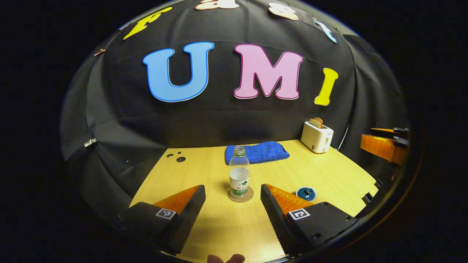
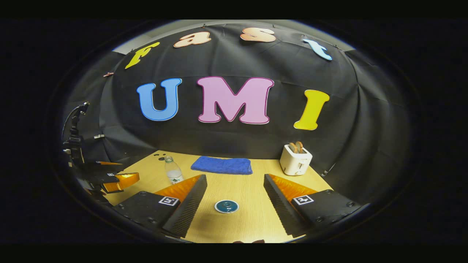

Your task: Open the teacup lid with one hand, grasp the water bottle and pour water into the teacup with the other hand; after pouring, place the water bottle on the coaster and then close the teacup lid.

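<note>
An uncapped clear water bottle [image 1: 239, 171], partly filled, stands upright on a round brown coaster [image 1: 240, 194] at the table's middle. My left gripper [image 1: 232, 190] is open just in front of it, fingers apart from the bottle. A teal teacup lid with a knob [image 1: 306, 193] sits low to the bottle's right; the cup under it is hard to make out. In the right gripper view the teal lid [image 2: 226, 206] lies ahead between the fingers of my open right gripper [image 2: 234, 178], untouched. The bottle [image 2: 173, 170] stands at far left there.
A folded blue towel [image 1: 257, 152] lies at the back of the wooden table [image 1: 329, 171]. A white toaster [image 1: 317, 136] with bread stands at the back right. The other gripper [image 1: 384, 146] hovers at the right edge; the left gripper [image 2: 109, 179] shows at the left.
</note>
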Tool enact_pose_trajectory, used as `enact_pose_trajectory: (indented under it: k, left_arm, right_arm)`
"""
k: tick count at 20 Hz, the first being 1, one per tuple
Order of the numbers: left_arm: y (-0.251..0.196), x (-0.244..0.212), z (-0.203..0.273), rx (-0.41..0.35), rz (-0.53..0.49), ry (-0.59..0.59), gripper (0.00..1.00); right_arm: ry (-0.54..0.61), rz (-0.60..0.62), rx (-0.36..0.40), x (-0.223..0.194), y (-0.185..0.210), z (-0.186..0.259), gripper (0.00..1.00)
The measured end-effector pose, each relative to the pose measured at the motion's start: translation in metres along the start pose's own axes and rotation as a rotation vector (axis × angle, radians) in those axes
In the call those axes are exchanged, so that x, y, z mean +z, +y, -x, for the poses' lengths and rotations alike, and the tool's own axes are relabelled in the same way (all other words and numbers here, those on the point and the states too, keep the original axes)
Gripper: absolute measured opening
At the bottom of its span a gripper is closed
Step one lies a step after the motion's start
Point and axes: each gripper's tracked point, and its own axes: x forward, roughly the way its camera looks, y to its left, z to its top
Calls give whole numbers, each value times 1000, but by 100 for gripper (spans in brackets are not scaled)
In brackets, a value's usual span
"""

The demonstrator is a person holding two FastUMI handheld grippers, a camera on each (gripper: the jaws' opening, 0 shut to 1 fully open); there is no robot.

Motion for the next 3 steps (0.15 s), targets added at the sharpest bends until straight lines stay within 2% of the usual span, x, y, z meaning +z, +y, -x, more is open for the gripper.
enact_pose_trajectory:
  k: [3]
  left_arm:
    - [-4, 4, 1, 11, -8, -12, 96]
  right_arm:
    - [2, -7, 15, -1, -6, -2, 97]
